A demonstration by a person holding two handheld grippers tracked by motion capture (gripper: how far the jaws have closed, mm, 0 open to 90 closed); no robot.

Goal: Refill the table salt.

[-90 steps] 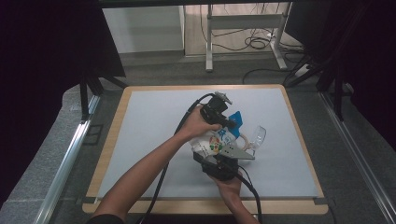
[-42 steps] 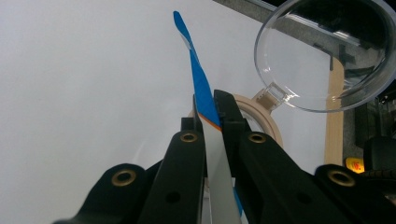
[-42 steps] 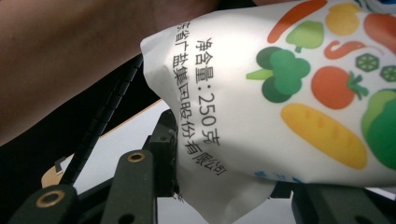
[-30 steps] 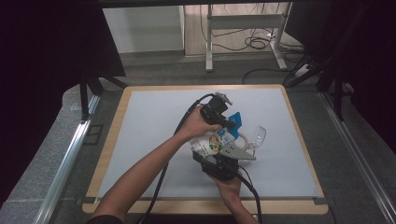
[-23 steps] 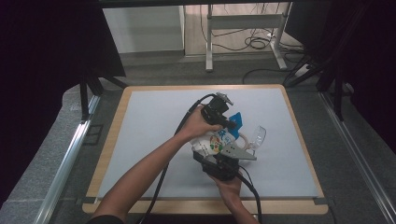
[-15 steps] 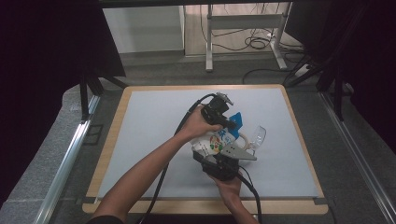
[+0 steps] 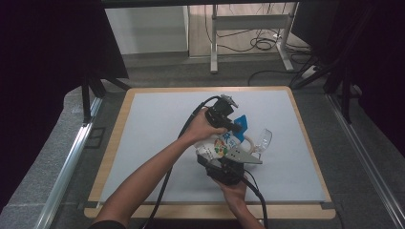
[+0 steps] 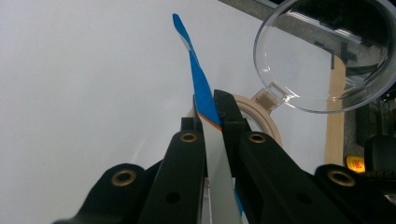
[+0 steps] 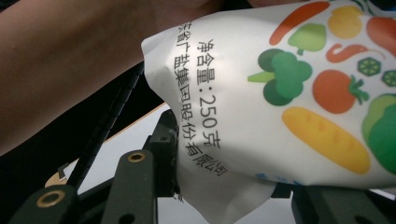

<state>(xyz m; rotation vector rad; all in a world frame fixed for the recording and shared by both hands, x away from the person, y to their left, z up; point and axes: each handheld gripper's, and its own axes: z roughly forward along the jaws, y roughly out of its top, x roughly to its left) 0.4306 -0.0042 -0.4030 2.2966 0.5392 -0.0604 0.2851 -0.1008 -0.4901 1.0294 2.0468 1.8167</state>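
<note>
We see a table point(image 7: 143, 124) with a pale grey top and a light wooden edge, standing on grey carpet point(image 7: 62, 157). A metal rail point(image 7: 71, 162) runs along the floor at the left. Black curtains point(image 7: 47, 57) hang at both sides. Beyond the table we note a white wall panel point(image 7: 145, 28), a metal desk frame point(image 7: 248, 24), and loose black cables point(image 7: 262, 45) on what appears to be a wood-toned floor. Lighting is even, from above.
</note>
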